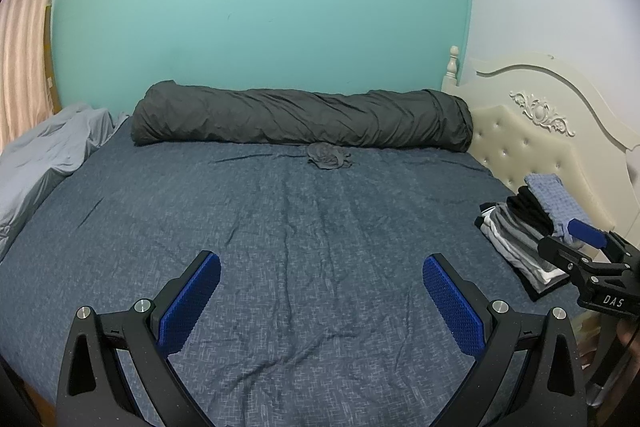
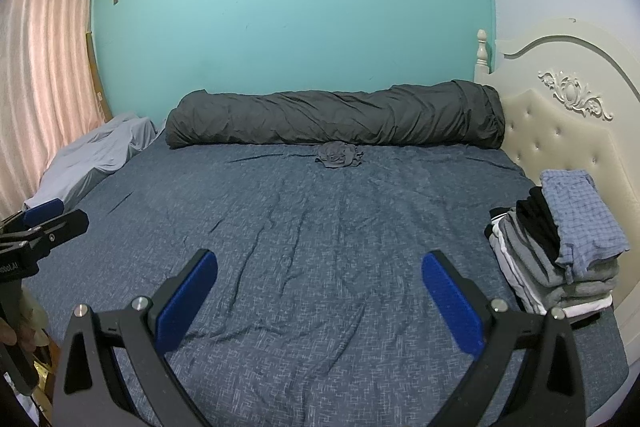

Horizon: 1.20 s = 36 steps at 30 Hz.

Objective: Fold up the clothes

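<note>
L wrist view: left claw (image 1: pixel 320 301) spread wide, both blue pads (image 1: pixel 191 303) apart, nothing between them, held over the bed (image 1: pixel 280 227) w/ blue-grey patterned sheet, sheet lightly creased. Crumpled grey garment (image 1: pixel 329 155) lies at 12 o'clock from the claw, well apart, on the sheet just in front of the rolled dark grey duvet (image 1: pixel 300 117) that runs along the teal wall (image 1: pixel 260 7). Stack of folded clothes (image 1: pixel 528 227) at 2 o'clock, near the bed's right edge beside the cream headboard (image 1: pixel 540 131); blue checked item on top, black, grey and white layers under. Right claw (image 1: pixel 588 239) enters at 3 o'clock, partly in front of the stack; only one blue pad seen from here, so spread not readable in this view. Light grey bedding (image 1: pixel 48 155) heaped at 9–10 o'clock; pink curtain (image 1: pixel 24 47) behind it.

R wrist view: right claw (image 2: pixel 320 301) spread wide, pads apart, nothing held, over the sheet. Crumpled grey garment (image 2: pixel 339 154) at 12 o'clock, well apart, touching or just short of the duvet (image 2: pixel 336 117): cannot tell which. Folded stack (image 2: pixel 560 247) at 2–3 o'clock, near the right pad, not touching. Left claw (image 2: pixel 44 215) seen at 9 o'clock, side-on. Part of a hand (image 2: pixel 8 339) at the lower left edge, blurred.
</note>
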Motion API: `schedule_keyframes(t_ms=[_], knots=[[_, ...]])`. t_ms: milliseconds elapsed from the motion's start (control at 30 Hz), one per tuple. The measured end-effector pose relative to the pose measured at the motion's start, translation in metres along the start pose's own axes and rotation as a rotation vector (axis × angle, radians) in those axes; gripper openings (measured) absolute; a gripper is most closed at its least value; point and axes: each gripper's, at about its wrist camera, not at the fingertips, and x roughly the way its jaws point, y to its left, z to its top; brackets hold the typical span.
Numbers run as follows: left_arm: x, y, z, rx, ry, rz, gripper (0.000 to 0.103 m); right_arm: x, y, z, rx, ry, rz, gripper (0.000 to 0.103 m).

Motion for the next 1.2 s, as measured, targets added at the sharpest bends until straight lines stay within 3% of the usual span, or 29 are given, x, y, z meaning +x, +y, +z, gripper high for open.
schedule_keyframes(t_ms=[867,1200], knots=[[0.011,0.004,-0.003,-0.013,0.013,0.005,0.103,0.008,0.000,0.000,-0.004,0.004,-0.002,0.103],[0.038,0.012,-0.008,-0.032,0.043,-0.010,0.103,0.026,-0.006,-0.004,0.003,0.021,-0.008,0.103]])
